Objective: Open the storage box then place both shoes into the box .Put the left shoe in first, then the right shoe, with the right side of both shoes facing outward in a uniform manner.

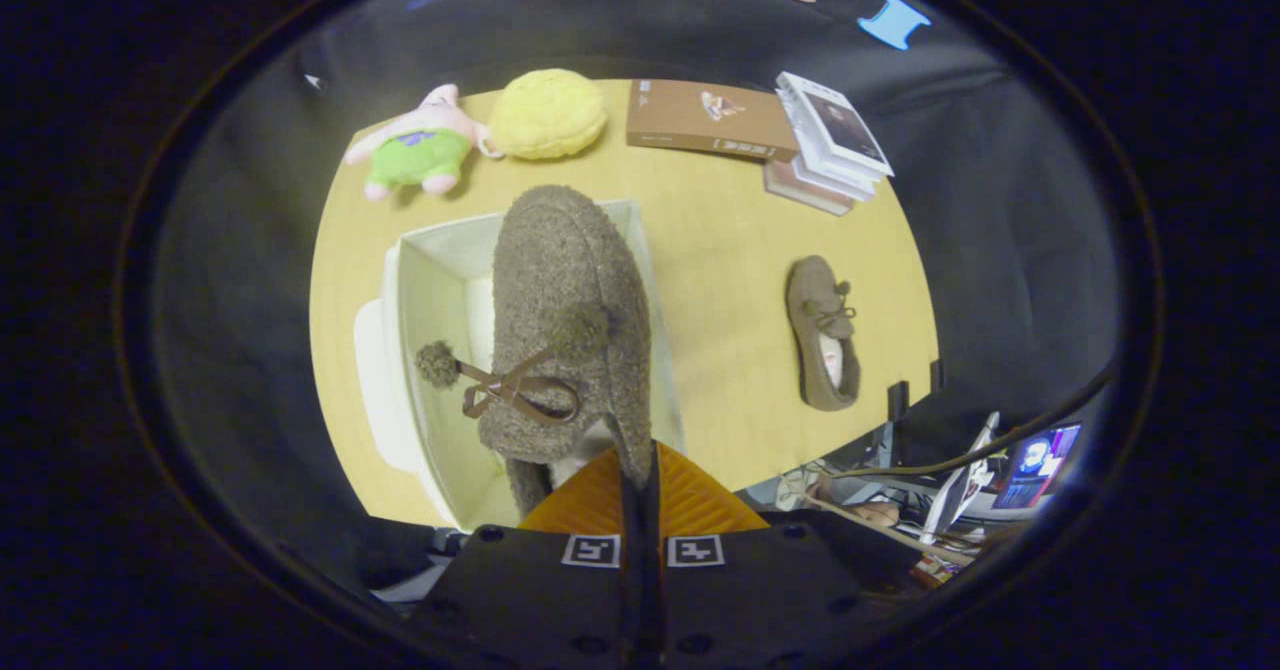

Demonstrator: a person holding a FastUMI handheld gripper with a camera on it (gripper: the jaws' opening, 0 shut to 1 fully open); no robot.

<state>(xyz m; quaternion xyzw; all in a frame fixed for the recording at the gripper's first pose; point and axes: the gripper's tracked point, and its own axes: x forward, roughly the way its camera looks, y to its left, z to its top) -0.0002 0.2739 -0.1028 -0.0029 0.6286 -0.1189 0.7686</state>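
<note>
My gripper (638, 470) is shut on the heel rim of a brown fuzzy shoe (565, 300), which hangs toe-forward over the open white storage box (425, 280). The shoe's bow lace and pom-pom (437, 363) dangle toward the box's inside. The box's lid (375, 390) lies flat beside the box, on the side away from the second shoe. That second brown shoe (823, 335) rests on the wooden table (730, 250), well to the right of the box, with its opening facing up.
Beyond the box at the table's far edge sit a pink and green plush toy (418, 145), a yellow plush (547, 115), a brown book (705, 118) and a stack of books (830, 145). Cables and a lit screen (1040, 465) lie off the table's near right corner.
</note>
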